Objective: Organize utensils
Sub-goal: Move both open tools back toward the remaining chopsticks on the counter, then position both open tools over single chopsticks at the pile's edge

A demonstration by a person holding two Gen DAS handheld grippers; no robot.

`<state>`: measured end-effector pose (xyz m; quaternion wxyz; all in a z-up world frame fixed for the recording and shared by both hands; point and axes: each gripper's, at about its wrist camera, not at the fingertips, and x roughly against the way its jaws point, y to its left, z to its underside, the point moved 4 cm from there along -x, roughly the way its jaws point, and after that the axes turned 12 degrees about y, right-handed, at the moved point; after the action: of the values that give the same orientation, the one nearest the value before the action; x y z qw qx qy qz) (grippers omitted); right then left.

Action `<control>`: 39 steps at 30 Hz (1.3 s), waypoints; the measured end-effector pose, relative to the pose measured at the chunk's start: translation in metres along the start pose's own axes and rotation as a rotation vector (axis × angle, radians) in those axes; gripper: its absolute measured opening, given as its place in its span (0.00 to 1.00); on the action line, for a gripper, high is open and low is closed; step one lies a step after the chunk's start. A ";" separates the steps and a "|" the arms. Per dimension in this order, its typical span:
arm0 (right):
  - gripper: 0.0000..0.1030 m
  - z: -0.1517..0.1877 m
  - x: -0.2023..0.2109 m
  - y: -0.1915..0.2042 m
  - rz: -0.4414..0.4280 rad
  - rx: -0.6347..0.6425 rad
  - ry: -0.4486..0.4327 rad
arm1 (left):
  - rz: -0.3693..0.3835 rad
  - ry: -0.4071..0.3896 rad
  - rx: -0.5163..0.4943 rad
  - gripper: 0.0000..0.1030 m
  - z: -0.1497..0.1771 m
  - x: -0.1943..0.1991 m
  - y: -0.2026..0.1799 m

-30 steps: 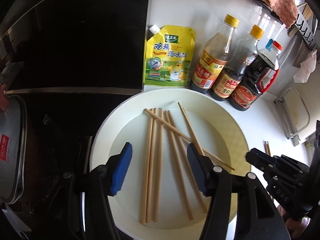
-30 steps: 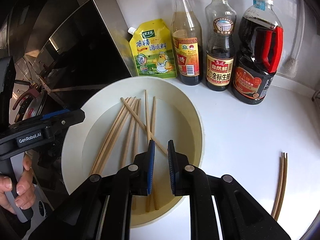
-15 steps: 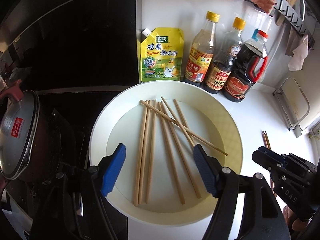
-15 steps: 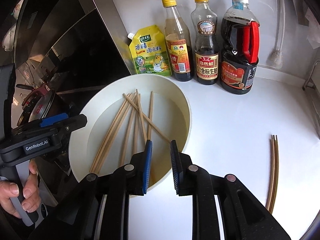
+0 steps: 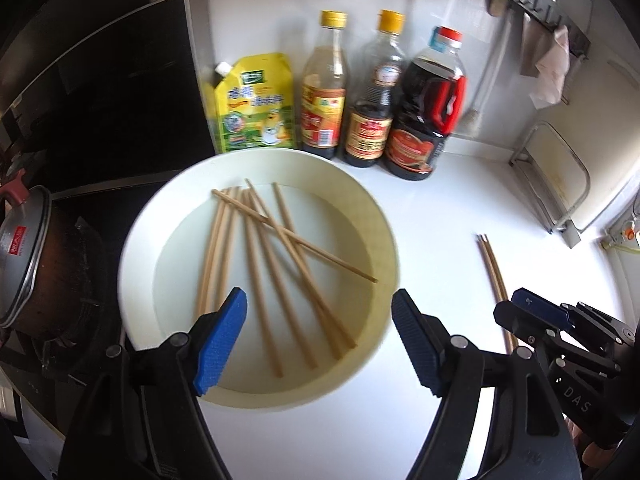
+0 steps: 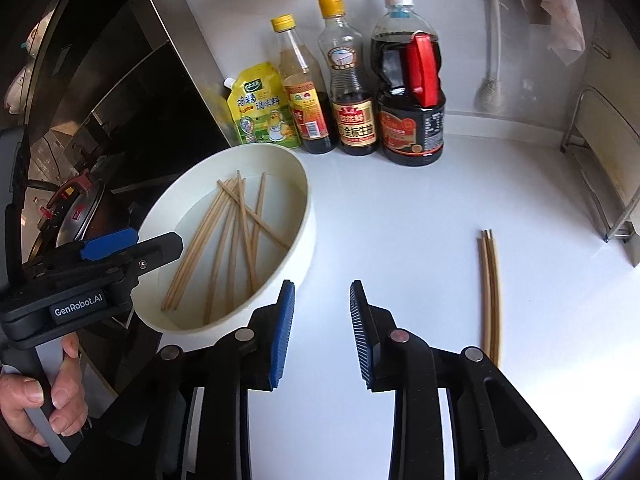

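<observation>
Several pale wooden chopsticks [image 5: 260, 256] [image 6: 236, 236] lie crossed inside a round cream bowl [image 5: 384, 232] [image 6: 304, 216] on the white counter. A darker pair of chopsticks [image 5: 494, 276] [image 6: 490, 288] lies on the counter to the right of the bowl. My left gripper [image 5: 318, 324] hovers above the bowl's near rim, its jaws opening wide with nothing gripped. My right gripper [image 6: 322, 312] hangs over bare counter just right of the bowl, jaws opening, nothing between them. The left gripper also shows at the left of the right wrist view, held by a hand [image 6: 36, 404].
A yellow seasoning pouch [image 5: 254, 104] and three sauce bottles [image 5: 372, 96] stand against the back wall behind the bowl. A dark stove with a lidded pot [image 5: 28, 256] is at the left. A metal rack [image 5: 556, 184] stands at the right.
Both grippers have pulled back from the bowl toward the near side. The left jaws widened; the right jaws went from nearly shut to apart. The chopsticks in the bowl have not moved.
</observation>
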<state>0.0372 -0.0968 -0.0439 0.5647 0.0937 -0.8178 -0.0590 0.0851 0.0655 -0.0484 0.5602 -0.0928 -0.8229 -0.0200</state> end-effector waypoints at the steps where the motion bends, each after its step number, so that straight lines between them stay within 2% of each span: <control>1: 0.31 0.003 0.002 -0.007 0.008 -0.007 0.001 | 0.006 0.003 -0.007 0.72 0.001 -0.001 -0.008; 7: 0.38 0.024 0.013 -0.052 0.054 -0.052 0.004 | 0.022 0.012 -0.046 0.74 0.010 -0.005 -0.054; 12: 0.39 0.046 0.013 -0.091 0.096 -0.088 0.023 | 0.042 0.025 -0.064 0.77 0.018 -0.014 -0.087; 14: 0.43 0.055 0.011 -0.105 0.115 -0.094 0.033 | 0.049 0.032 -0.061 0.77 0.022 -0.020 -0.098; 22: 0.44 0.079 -0.005 -0.155 0.147 -0.134 0.074 | 0.049 0.052 -0.083 0.79 0.037 -0.046 -0.136; 29: 0.44 0.081 -0.027 -0.166 0.141 -0.110 0.083 | 0.049 0.047 -0.070 0.81 0.042 -0.068 -0.152; 34: 0.44 0.079 -0.044 -0.168 0.122 -0.092 0.090 | 0.020 0.048 -0.052 0.81 0.043 -0.080 -0.153; 39: 0.44 0.075 -0.053 -0.168 0.121 -0.069 0.089 | 0.023 0.058 -0.044 0.81 0.045 -0.086 -0.152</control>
<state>0.0000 -0.2493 -0.1533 0.6059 0.0273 -0.7936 -0.0487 0.0477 -0.0886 -0.1344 0.5819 -0.1140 -0.8045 -0.0341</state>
